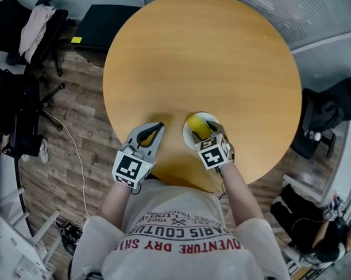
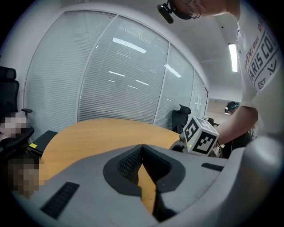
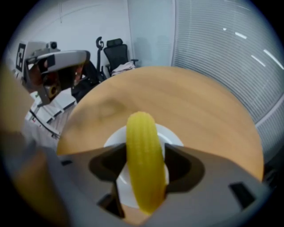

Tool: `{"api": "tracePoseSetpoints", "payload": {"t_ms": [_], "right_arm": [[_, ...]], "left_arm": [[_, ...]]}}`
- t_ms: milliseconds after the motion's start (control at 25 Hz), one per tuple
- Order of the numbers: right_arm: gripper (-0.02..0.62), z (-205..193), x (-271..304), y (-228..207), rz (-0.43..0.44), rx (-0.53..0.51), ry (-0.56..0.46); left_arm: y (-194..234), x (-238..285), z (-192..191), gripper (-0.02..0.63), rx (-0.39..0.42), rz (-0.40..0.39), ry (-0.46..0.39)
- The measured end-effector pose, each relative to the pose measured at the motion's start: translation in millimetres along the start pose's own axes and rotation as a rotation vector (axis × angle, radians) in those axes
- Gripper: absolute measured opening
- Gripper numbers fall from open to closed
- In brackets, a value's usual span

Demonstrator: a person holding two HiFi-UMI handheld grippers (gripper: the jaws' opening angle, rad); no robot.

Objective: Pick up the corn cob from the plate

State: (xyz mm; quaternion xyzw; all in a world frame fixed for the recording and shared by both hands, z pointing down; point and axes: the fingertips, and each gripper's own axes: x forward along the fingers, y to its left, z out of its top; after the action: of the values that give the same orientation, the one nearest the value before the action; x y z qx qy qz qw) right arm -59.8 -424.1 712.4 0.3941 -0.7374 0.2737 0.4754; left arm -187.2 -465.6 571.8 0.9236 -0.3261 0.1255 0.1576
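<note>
A yellow corn cob (image 1: 197, 126) lies on a small white plate (image 1: 187, 139) near the front edge of the round wooden table (image 1: 201, 63). My right gripper (image 1: 207, 129) points steeply down over the plate. In the right gripper view the corn cob (image 3: 143, 159) runs lengthwise between the wide-set jaws, above the plate (image 3: 114, 138); the gripper (image 3: 145, 148) stands open around it. My left gripper (image 1: 158, 128) hovers over bare table left of the plate, shut with nothing in it. In the left gripper view its tips (image 2: 142, 146) meet, and the right gripper's marker cube (image 2: 202, 137) shows beyond.
An office chair draped with clothes (image 1: 36, 22) and a black case (image 1: 105, 25) stand on the wood floor at the far left. A cable (image 1: 71, 156) trails across the floor. More dark chairs (image 1: 326, 113) are at the right. Blinds (image 2: 120, 75) cover the glass wall.
</note>
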Motion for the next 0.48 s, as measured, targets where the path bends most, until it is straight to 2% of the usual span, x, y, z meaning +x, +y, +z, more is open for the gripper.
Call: {"api": "tracePoseSetpoints", "payload": {"t_ms": [120,280,480], "right_arm": [[0.265,-2.2,9.1,-1.6,0.006,0.002,0.02],[0.265,-4.9,11.8,-2.0,0.051,0.029,-0.029],[0.267,-5.3,12.1,-1.5,0.035,0.038,-0.04]], "left_arm": [[3.9,3.3,-2.9,0.033,-0.004,-0.009,0.005],[6.7,2.9,-4.8,0.033,-0.001,-0.011,0.01],[13.1,-1.2,-4.2,0.034,-0.019,0.002,0.012]]}}
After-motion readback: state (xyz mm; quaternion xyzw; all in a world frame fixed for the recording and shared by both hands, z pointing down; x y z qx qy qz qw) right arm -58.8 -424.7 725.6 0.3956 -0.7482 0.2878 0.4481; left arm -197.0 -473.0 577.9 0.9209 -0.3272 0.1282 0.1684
